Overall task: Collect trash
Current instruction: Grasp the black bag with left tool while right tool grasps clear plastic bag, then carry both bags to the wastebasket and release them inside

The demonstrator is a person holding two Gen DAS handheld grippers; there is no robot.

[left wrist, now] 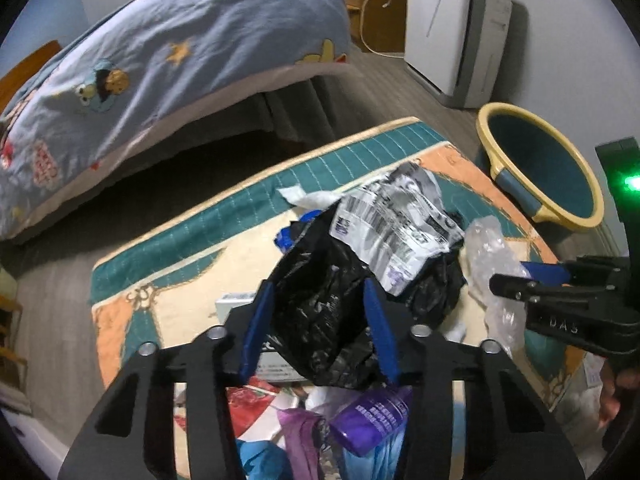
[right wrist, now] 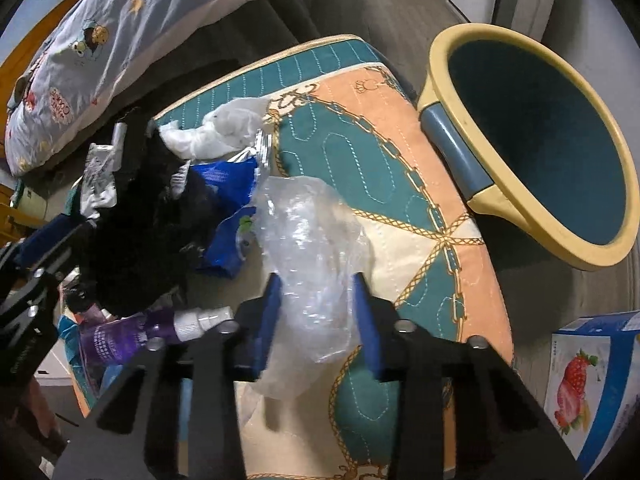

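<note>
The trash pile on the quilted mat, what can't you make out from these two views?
- Left wrist view: the black bag covers whatever lies under it, and the gripper's frame hides the purple bottle's lower part.
- Right wrist view: the strawberry box is cut off by the edge.
- Both views: the bin's bottom is too dark.

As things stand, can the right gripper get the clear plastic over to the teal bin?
Probably yes. The right gripper is clamped on the clear plastic wrap, and the teal bin lies tipped beside the mat, mouth facing this way. Nothing stands between them; the left gripper is busy with the black bag.
</note>
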